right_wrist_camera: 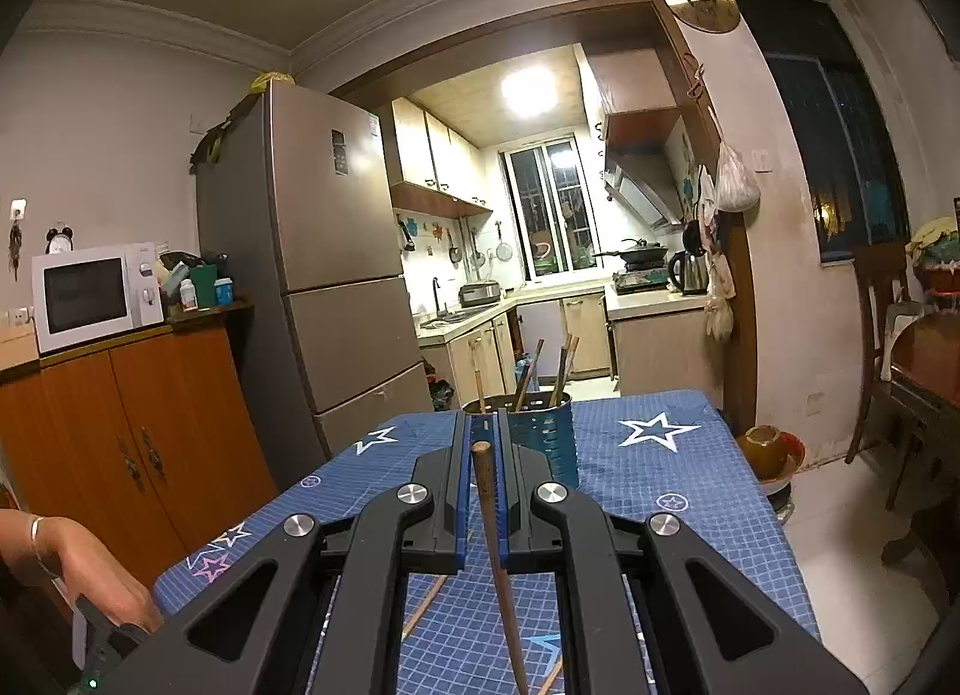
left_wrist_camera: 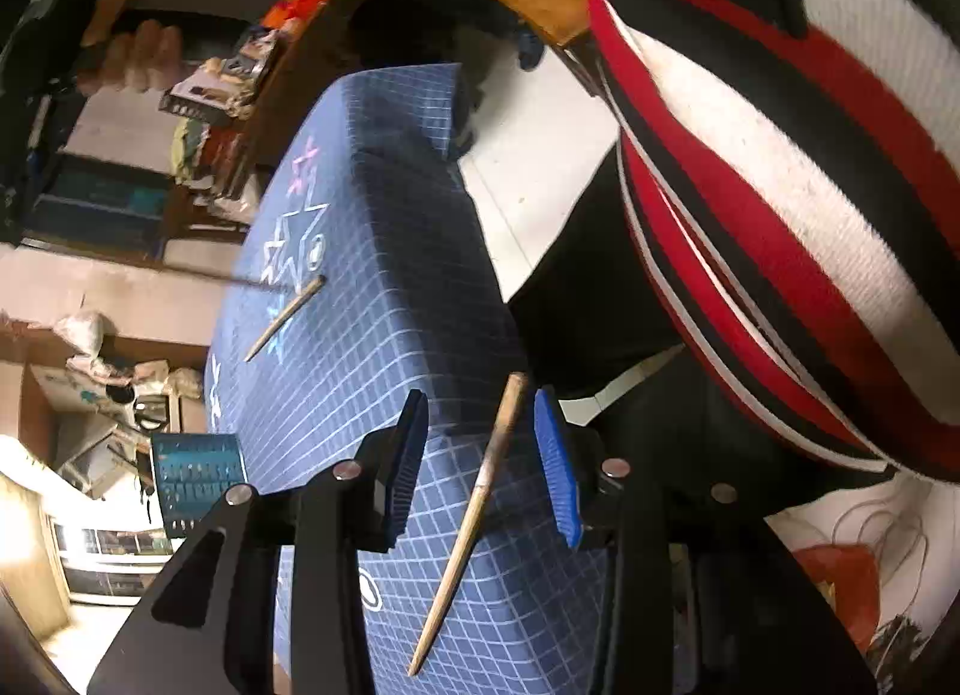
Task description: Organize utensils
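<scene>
On the table (right_wrist_camera: 630,473), under a blue grid cloth with stars, a perforated holder (right_wrist_camera: 543,437) stands before the kitchen doorway. Right claw (right_wrist_camera: 483,443) grips one chopstick (right_wrist_camera: 495,545). Only the left view shows the left claw (left_wrist_camera: 480,455), parted, around a loose chopstick (left_wrist_camera: 474,521).

chopstick (right_wrist_camera: 495,539): brown wood, steeply tilted | holder (right_wrist_camera: 543,437): teal, perforated, upright on tablecloth, chopsticks inside
</scene>
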The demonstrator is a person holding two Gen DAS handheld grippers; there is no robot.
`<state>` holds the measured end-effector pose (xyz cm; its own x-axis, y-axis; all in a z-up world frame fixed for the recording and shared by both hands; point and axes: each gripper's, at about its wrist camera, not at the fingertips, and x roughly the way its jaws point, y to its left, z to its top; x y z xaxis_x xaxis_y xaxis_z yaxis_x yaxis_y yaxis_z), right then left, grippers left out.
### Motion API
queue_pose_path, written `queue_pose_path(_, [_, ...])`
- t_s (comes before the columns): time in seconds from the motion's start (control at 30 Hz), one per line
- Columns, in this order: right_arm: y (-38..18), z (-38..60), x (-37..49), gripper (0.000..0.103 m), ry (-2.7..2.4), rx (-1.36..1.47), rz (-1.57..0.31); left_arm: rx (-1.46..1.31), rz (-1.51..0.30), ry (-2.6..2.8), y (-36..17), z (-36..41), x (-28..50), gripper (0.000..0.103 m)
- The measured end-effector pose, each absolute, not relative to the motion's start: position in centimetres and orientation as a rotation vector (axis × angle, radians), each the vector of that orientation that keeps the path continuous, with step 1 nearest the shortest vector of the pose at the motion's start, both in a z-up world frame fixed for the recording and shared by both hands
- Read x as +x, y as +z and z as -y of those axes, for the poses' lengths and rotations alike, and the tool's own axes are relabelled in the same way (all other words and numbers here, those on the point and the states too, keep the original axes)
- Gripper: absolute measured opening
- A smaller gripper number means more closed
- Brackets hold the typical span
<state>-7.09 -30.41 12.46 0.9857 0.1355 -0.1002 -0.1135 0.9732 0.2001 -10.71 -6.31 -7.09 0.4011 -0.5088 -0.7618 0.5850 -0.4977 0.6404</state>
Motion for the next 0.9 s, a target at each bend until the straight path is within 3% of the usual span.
queue_pose_path(0.33, [12.8, 30.4, -6.8, 0.008, 0.143, 0.196, -0.117, 1.686, -0.024, -1.31, -8.5, 6.7, -10.6, 0.035])
queue_pose_path(0.37, [12.8, 30.5, -6.8, 0.008, 0.144, 0.195, -0.118, 1.691, -0.019, -1.307, -8.6, 6.7, -10.6, 0.034])
queue_pose_path(0.5, [12.8, 30.5, -6.7, 0.008, 0.145, 0.199, -0.12, 1.722, -0.022, -1.294, -9.5, 6.7, -10.4, 0.008])
queue_pose_path(0.9, [12.8, 30.5, -5.4, 0.008, 0.159, 0.203, -0.136, 1.496, 0.034, -1.202, -6.1, 7.1, -8.7, 0.005])
